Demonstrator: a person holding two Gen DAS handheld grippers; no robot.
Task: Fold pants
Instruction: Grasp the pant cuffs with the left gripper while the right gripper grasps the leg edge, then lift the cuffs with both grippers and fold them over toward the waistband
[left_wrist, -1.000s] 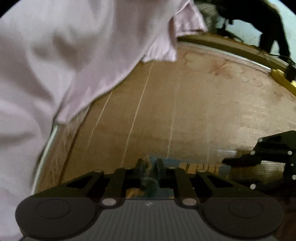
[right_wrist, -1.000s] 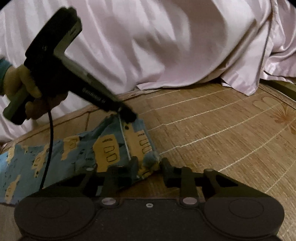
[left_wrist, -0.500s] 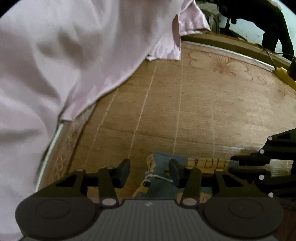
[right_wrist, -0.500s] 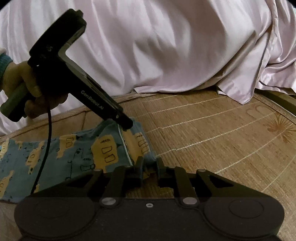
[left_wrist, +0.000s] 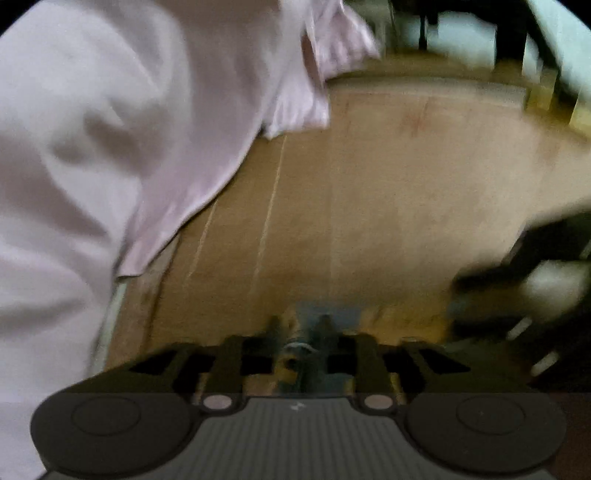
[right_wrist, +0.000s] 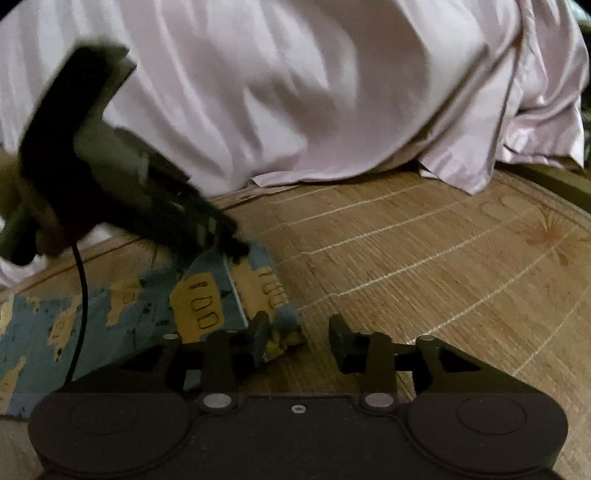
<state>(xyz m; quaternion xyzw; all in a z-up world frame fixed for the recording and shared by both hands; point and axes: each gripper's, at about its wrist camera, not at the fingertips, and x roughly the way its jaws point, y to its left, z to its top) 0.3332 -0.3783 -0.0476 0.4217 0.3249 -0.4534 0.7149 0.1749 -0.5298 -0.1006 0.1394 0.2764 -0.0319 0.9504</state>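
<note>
The pants lie spread on a woven bamboo mat, blue fabric printed with yellow vehicle shapes, stretching from the lower left of the right wrist view toward the middle, where one end rises into a small peak. At that peak the left gripper bites down from the upper left, its dark body slanting in and its tip pressed into the cloth, a black cable hanging from it across the fabric. In the left wrist view, blurred with motion, the left gripper's jaws are clenched together on a bunched bit of blue and yellow cloth, so they are grasping the pants. Over at the near edge, the right gripper has its jaws spread wide and released: the left-hand finger sits against the crumpled corner of the pants, the right-hand finger stands over bare mat, and nothing is pinched between them. A person's hand wraps the left gripper's handle at the far left, mostly in shadow. In the left wrist view the right gripper shows only as a dark smear at the right edge. Behind everything a pale pink satin sheet drapes in soft folds, its hem resting on the mat's far edge. Pale stitched lines and a faint flower motif run across the mat to the right.
</note>
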